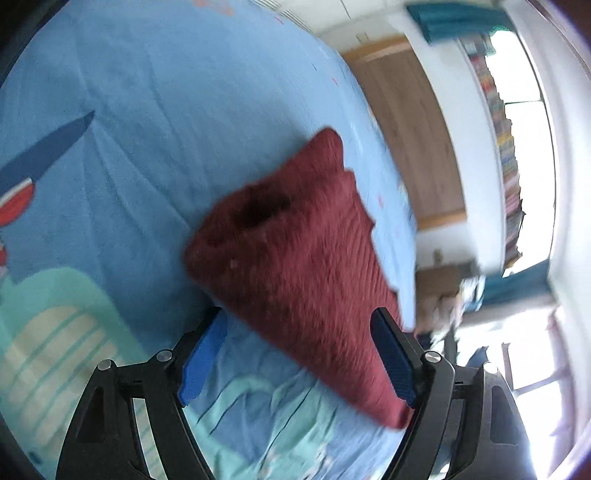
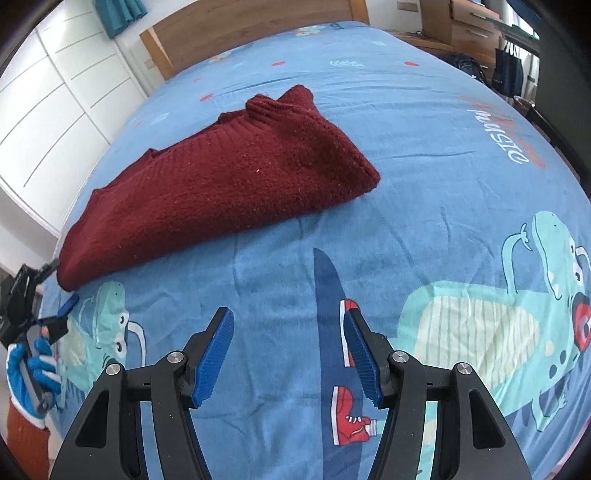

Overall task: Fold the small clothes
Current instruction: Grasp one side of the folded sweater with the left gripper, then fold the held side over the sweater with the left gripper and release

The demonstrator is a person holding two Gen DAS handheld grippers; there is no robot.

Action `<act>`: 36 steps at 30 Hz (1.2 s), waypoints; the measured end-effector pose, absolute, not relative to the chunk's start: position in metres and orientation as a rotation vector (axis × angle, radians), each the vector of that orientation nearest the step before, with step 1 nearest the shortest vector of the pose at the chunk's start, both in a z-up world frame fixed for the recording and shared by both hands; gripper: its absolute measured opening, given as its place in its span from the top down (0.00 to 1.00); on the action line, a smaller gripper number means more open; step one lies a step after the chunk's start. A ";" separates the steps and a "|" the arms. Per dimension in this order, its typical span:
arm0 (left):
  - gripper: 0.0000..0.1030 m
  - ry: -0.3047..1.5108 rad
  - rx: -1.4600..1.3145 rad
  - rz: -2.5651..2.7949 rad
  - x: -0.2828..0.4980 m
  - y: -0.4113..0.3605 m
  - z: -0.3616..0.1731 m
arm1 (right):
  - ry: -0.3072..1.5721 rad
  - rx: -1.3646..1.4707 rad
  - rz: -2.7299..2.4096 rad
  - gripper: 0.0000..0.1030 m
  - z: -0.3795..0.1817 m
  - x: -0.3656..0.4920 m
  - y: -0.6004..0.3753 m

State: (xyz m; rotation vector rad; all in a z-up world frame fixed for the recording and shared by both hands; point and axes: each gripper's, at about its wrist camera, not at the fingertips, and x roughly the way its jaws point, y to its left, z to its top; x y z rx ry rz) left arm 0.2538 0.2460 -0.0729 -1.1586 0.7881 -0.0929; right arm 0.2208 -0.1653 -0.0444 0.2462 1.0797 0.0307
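1. The left hand-held gripper has its 2 blue pads spread wide apart; the dark red knitted sweater lies between them and against the inner face of the right-side pad, but nothing is pinched. This view is blurred.
2. The right hand-held gripper also stands wide apart, hovering above the blue cartoon-printed bedsheet with nothing between its pads and touching nothing.
3. The sweater lies folded on the bed, left of centre in the right wrist view, its ribbed collar toward the wooden headboard and its lower corner at the bed's left edge.
4. At that corner, in the right wrist view, the left hand-held gripper is seen from the side, held by a blue-gloved hand; its upper finger sits just beside the sweater's edge.
5. White wardrobe doors stand beyond the bed.
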 end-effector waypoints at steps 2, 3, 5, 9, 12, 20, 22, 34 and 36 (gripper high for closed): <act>0.27 0.768 -1.194 -0.112 0.259 0.250 -0.078 | 1.080 0.241 0.032 0.39 -0.046 0.224 -0.165; 0.26 0.759 -1.205 -0.120 0.260 0.251 -0.079 | 1.081 0.239 0.034 0.39 -0.047 0.225 -0.165; 0.23 0.740 -1.235 -0.134 0.267 0.255 -0.083 | 1.083 0.242 0.036 0.39 -0.049 0.228 -0.166; 0.12 0.697 -1.280 -0.113 0.281 0.262 -0.084 | 1.087 0.244 0.045 0.39 -0.055 0.234 -0.165; 0.01 0.682 -1.281 -0.090 0.296 0.259 -0.081 | 1.082 0.239 0.052 0.39 -0.056 0.239 -0.164; 0.02 0.680 -1.314 -0.092 0.325 0.251 -0.085 | 1.071 0.254 0.062 0.39 -0.061 0.248 -0.166; 0.02 0.671 -1.320 -0.102 0.325 0.253 -0.086 | 1.074 0.263 0.062 0.39 -0.063 0.248 -0.167; 0.71 0.689 -1.314 -0.113 0.318 0.256 -0.094 | 1.062 0.291 0.066 0.39 -0.063 0.245 -0.175; 0.73 0.681 -1.321 -0.102 0.314 0.257 -0.094 | 1.055 0.293 0.071 0.39 -0.061 0.243 -0.176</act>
